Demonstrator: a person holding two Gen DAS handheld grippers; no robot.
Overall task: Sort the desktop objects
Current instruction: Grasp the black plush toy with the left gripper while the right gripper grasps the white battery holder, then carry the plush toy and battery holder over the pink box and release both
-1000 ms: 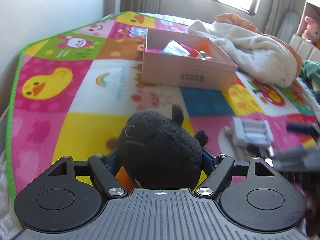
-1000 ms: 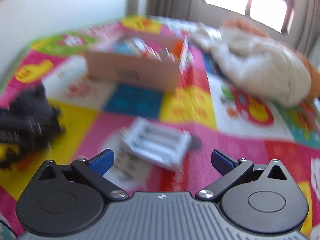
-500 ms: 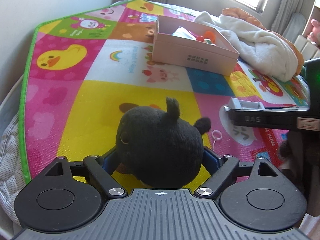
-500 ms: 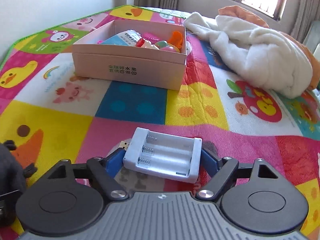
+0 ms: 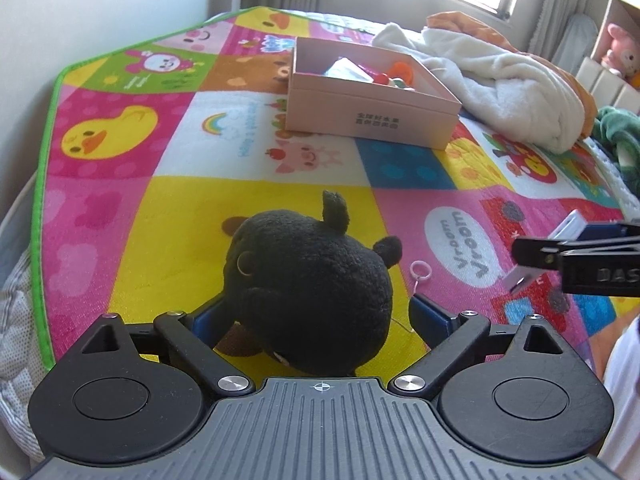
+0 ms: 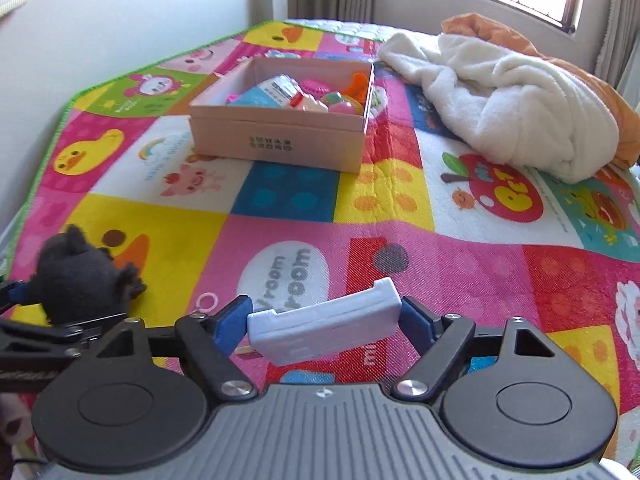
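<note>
A black plush toy (image 5: 308, 272) rests on the yellow square of the play mat between the jaws of my left gripper (image 5: 314, 310). Those jaws are opening, and a gap shows between the right pad and the plush. My right gripper (image 6: 324, 316) is shut on a white battery case (image 6: 324, 326), held tilted just above the mat. From the left wrist view the right gripper (image 5: 576, 256) comes in from the right edge with the case (image 5: 568, 222). The pink cardboard box (image 6: 276, 144), farther back on the mat, holds several small toys and a packet.
A small pink ring on a string (image 5: 420, 270) lies right of the plush. A white blanket (image 6: 512, 92) over orange fabric is heaped at the back right. Green cloth (image 5: 616, 128) lies at the right edge. A wall runs along the mat's left side.
My left jaws have spread away from the black plush, which stays on the mat. My right gripper has shut on the battery case and lifted it off the mat.
</note>
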